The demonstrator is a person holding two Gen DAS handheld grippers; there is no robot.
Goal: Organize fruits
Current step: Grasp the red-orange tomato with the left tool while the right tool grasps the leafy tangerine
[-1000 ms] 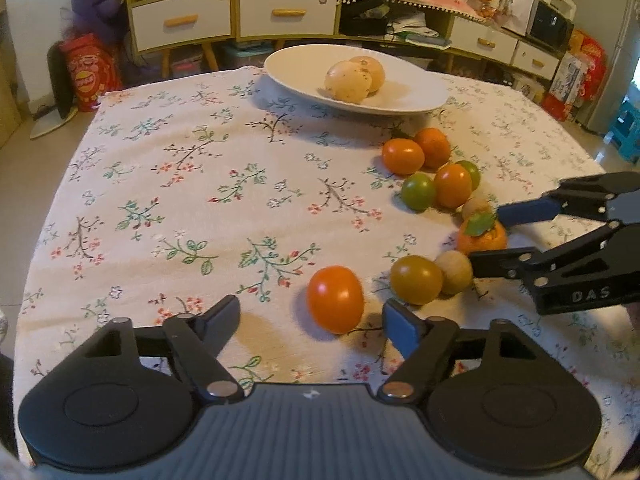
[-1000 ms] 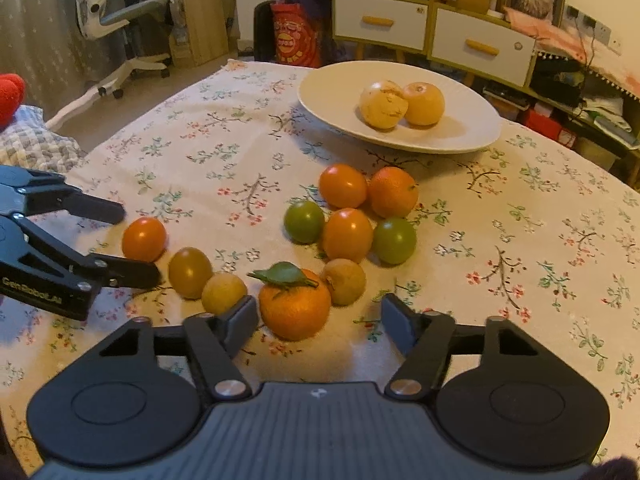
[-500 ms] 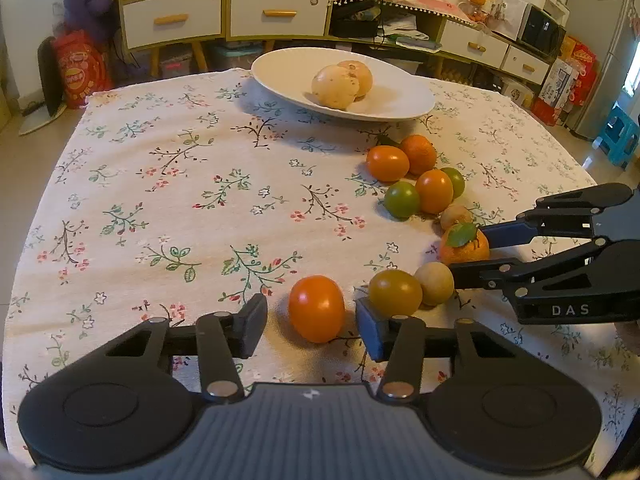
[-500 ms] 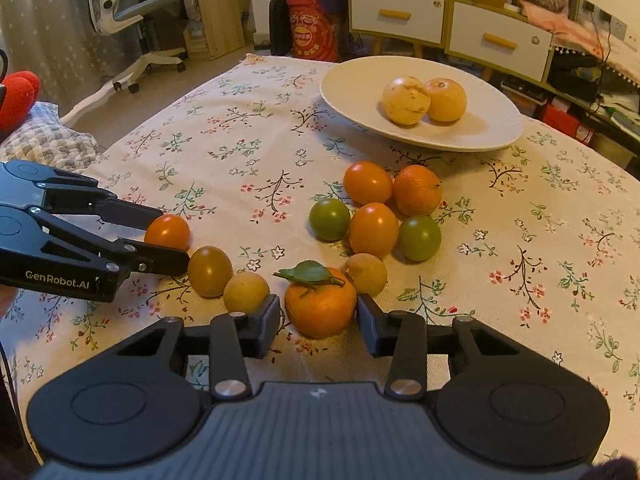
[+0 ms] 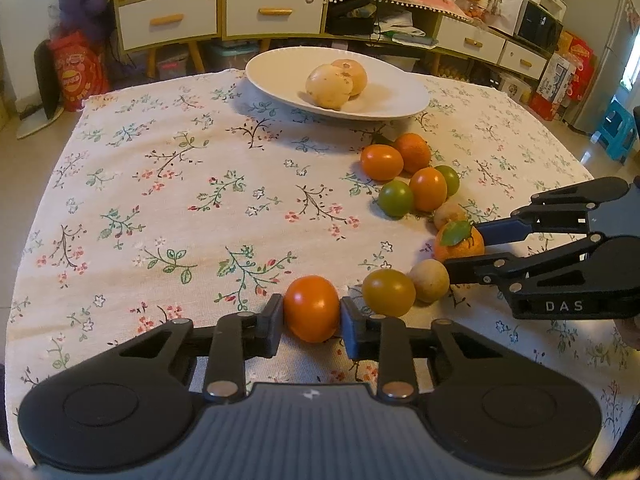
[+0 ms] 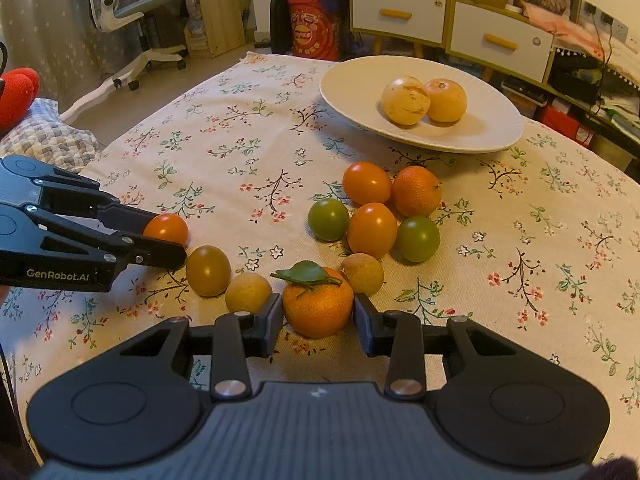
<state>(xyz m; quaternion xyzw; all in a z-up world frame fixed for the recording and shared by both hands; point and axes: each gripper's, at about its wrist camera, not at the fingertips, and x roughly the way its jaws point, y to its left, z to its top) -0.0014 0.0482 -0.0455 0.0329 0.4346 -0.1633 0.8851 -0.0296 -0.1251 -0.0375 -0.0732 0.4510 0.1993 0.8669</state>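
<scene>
Fruits lie scattered on the worktop [image 5: 160,200], which wears a floral cloth. White plate [image 6: 492,136] at the far side holds two pale yellow round fruits [image 6: 406,100], touching each other.

Left gripper [image 5: 312,316]: jaws drawn in tight on an orange tomato [image 5: 312,306], pads pressing both sides; tomato rests on the cloth. Just right of it, an olive-brown tomato [image 5: 389,292], then a small tan fruit [image 5: 430,280], the two touching.

Right gripper [image 6: 318,316]: jaws closing around a leafy mandarin [image 6: 318,306]; both pads sit against its sides. Green leaf on top. Mandarin rests on the cloth. A second small tan fruit [image 6: 362,272] sits just behind and right of it.

Cluster between mandarin and plate: two green tomatoes [image 6: 329,219], two smooth orange tomatoes [image 6: 372,230], and one rough-skinned mandarin [image 6: 416,190], all bunched together, several touching.

In the right wrist view the left gripper comes in from the left edge; in the left wrist view the right gripper comes in from the right edge. Both point downward at the cloth.

Background: yellow-framed cabinet with white drawers [image 5: 168,24], red bag [image 5: 78,74] on the floor, office chair [image 6: 136,8].
</scene>
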